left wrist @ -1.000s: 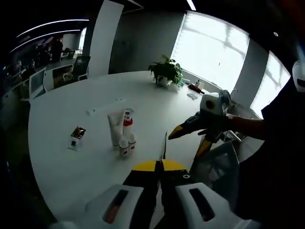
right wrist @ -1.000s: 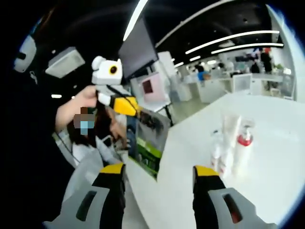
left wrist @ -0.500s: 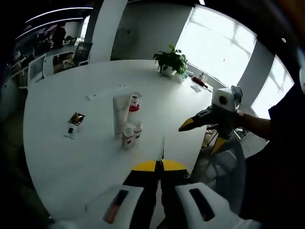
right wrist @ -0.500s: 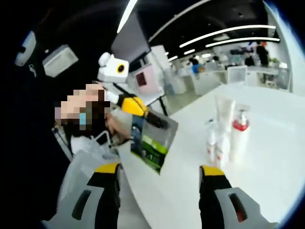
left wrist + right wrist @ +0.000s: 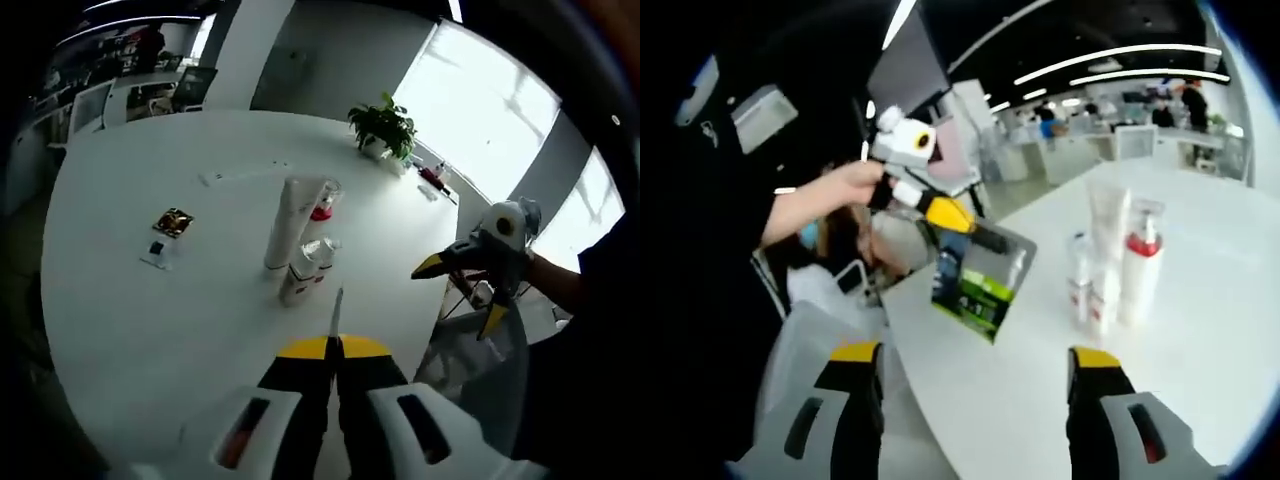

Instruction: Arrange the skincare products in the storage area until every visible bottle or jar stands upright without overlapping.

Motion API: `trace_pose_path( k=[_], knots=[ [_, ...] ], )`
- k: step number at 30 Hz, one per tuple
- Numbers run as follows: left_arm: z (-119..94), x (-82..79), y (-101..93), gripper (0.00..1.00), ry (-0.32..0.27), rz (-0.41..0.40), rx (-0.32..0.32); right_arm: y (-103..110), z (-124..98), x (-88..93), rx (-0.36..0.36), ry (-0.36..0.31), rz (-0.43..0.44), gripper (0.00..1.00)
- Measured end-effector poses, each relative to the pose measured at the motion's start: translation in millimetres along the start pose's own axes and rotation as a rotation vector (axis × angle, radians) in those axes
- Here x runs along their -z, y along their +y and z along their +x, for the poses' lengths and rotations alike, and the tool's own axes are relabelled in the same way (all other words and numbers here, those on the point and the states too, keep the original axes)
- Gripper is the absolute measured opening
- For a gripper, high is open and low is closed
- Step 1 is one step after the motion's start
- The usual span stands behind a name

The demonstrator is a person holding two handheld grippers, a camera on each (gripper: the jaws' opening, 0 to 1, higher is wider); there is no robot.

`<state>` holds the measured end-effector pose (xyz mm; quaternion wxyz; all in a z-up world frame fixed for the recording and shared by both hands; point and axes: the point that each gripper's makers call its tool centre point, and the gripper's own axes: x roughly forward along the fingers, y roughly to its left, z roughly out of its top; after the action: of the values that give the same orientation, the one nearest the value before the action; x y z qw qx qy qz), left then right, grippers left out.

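The big white surface (image 5: 130, 300) now sits closer and lower in the left gripper view than a moment ago, so the hands have come nearer to it. The skincare products (image 5: 300, 240) stand in a small group near the middle of it, upright and close together. That means the job looks almost done, or only needs a small fix.

The left gripper (image 5: 335, 320) has its fingers clenched on a flat packet (image 5: 980, 275), seen in the right gripper view. The right gripper (image 5: 975, 365) has its fingers spread wide apart, with nothing in them.

There is lots of bare room around the group. The rounded edge is near both hands. A small dark packet (image 5: 172, 221) lies apart from the group, and a potted plant (image 5: 385, 125) stands far off.
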<state>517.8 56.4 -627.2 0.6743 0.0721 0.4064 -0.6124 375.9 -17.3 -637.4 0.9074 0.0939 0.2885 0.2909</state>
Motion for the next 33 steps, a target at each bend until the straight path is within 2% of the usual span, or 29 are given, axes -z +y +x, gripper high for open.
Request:
trace_pose_path(
  k=[9,13,16,22,33],
  knots=[
    [14,-4.7,28.8,0.05,0.000,-0.081,-0.012,-9,0,9.7,0.024,0.028,0.014,0.81],
    [20,-6.4,29.2,0.05,0.004,-0.086,-0.009,-14,3,9.6,0.036,0.021,0.032,0.83],
    [26,-8.6,47.2,0.05,0.011,-0.102,-0.011,-15,5,9.8,0.038,0.022,0.034,0.83],
    [42,-7.0,71.3,0.05,0.035,-0.100,-0.032,-18,6,9.2,0.043,0.010,0.057,0.82],
    [70,-7.9,100.1,0.05,0.048,-0.115,-0.014,-27,1,14.1,0.065,0.002,0.097,0.81]
  ],
)
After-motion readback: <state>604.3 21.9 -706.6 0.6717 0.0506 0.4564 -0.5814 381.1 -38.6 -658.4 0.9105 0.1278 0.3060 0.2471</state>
